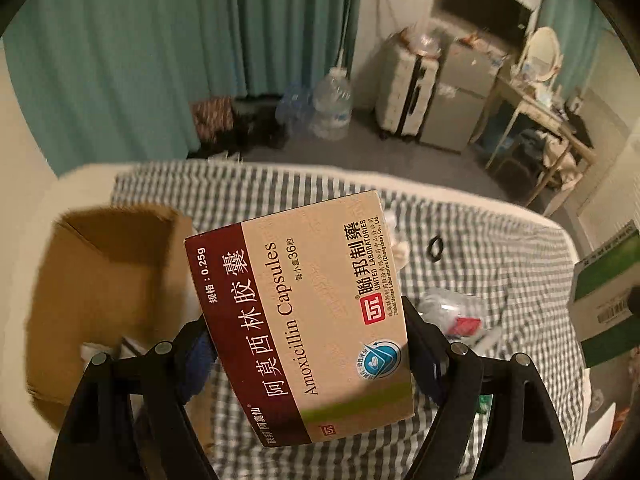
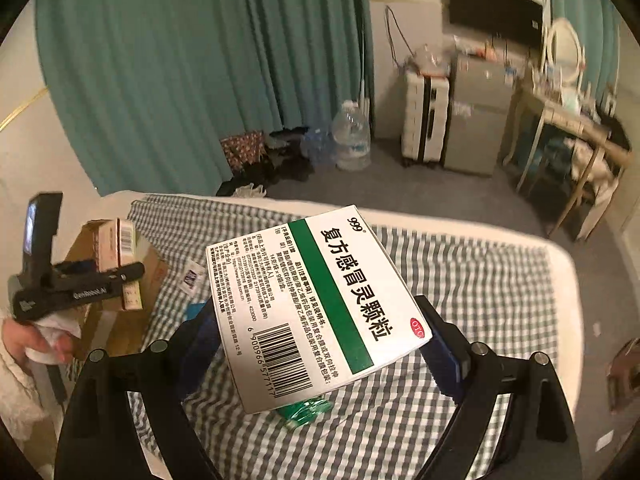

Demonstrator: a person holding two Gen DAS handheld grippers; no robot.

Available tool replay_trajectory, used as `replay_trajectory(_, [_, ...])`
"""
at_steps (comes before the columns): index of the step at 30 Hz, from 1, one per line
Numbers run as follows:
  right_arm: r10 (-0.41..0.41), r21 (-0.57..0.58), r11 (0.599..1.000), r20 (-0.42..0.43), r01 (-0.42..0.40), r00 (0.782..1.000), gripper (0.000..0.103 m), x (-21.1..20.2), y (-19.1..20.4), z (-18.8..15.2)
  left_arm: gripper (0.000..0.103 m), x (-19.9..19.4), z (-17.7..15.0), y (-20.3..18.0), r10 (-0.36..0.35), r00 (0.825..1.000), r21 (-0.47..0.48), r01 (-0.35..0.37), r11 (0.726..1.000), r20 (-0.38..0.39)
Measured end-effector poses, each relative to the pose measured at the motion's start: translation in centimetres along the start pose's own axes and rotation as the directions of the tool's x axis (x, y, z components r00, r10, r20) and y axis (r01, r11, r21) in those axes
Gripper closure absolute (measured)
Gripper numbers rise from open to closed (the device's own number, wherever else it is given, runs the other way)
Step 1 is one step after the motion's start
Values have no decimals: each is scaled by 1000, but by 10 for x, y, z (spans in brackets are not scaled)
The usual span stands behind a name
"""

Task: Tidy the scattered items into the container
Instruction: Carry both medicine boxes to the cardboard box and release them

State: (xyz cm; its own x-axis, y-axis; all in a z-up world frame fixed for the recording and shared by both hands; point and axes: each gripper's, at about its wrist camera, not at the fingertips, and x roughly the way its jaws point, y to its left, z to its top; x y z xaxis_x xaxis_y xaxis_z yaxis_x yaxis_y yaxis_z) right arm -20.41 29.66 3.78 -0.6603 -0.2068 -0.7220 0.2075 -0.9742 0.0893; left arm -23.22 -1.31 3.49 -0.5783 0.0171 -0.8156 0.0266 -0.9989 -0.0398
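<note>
Both grippers are up off the bed [image 1: 500,240], each with a medicine box clamped between its pads. The left gripper [image 1: 308,344] has its jaws spread wide around a tan and maroon amoxicillin box [image 1: 304,308], gripped by its long sides and held tilted, label up, above the checked sheet [image 1: 520,280]. Just left of it, near the bed's left edge, sits the open carton [image 1: 108,280], brown flaps up; what lies in it is too blurred to tell. The right gripper [image 2: 320,340] is likewise wide, closed on a white box [image 2: 316,300] with a green stripe and a barcode, also tilted and clear of the bed. That white box shows at the right edge of the left wrist view as well. In the right wrist view the left gripper shows at the left edge over the carton [image 2: 120,320], with a hand [image 2: 28,340] below it. Loose things lie on the sheet: a black ring [image 1: 435,246] toward the far edge, a crumpled clear wrapper [image 1: 448,308] with something red in it near the middle, and a green item [image 2: 306,410] under the white box. Beyond the bed are teal curtains [image 1: 140,48], a water jug [image 1: 332,108], a suitcase [image 1: 404,88] and a cluttered desk [image 1: 532,108].
</note>
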Motion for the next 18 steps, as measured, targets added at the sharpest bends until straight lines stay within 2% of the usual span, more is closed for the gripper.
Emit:
replay_trajectory(3, [-30, -24, 999, 20, 31, 999, 13, -27, 30, 7, 20, -32, 3, 9, 14, 999, 41, -16, 999, 49])
replay_trajectory(5, [-23, -52, 998, 32, 25, 999, 13, -39, 54, 10, 20, -52, 1, 22, 21, 997, 47, -24, 999, 71])
replay_trajectory(10, [17, -134, 991, 52, -10, 999, 13, -56, 120, 18, 20, -69, -2, 55, 36, 996, 40, -39, 998, 84])
replay_trajectory(13, [66, -161, 985, 49, -57, 997, 13, -56, 157, 22, 20, -72, -7, 82, 79, 992, 37, -83, 996, 95])
replay_trajectory(18, [89, -179, 981, 66, -76, 994, 13, -40, 216, 26, 20, -73, -19, 137, 113, 989, 18, -115, 993, 90])
